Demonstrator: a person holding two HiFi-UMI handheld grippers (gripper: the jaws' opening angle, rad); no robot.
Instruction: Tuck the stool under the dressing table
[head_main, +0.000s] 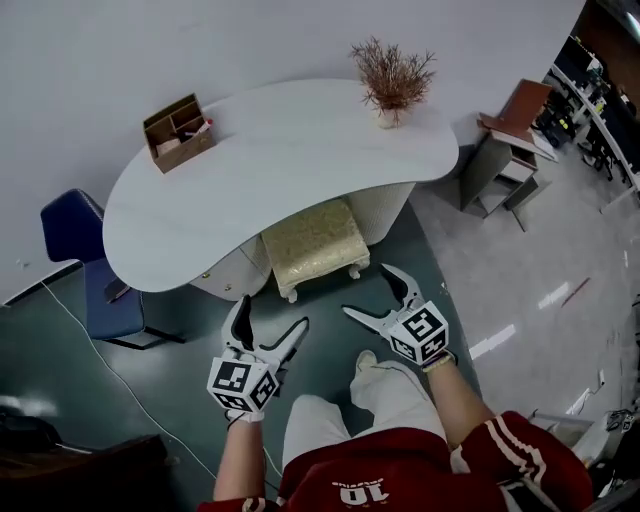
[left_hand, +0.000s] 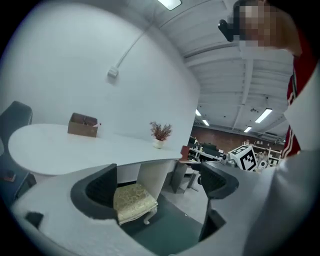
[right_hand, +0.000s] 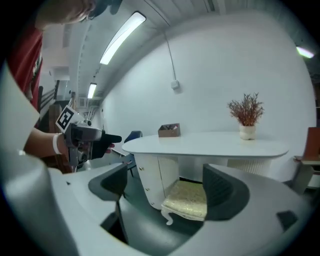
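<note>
A stool (head_main: 314, 246) with a gold-patterned cushion and white curved legs stands partly under the white kidney-shaped dressing table (head_main: 270, 160); its front half sticks out. The stool (left_hand: 133, 201) also shows in the left gripper view, and the stool (right_hand: 186, 200) in the right gripper view, under the table (right_hand: 210, 145). My left gripper (head_main: 268, 333) hovers in front of the stool, open and empty. My right gripper (head_main: 382, 293) hangs beside the stool's right front corner, open, nothing between its jaws. Neither touches the stool.
A brown organiser box (head_main: 178, 132) and a vase of dried twigs (head_main: 391, 80) stand on the table. A blue chair (head_main: 92, 268) is at the left, a small side table (head_main: 508, 150) at the right. My legs (head_main: 360, 410) are below, on the dark carpet.
</note>
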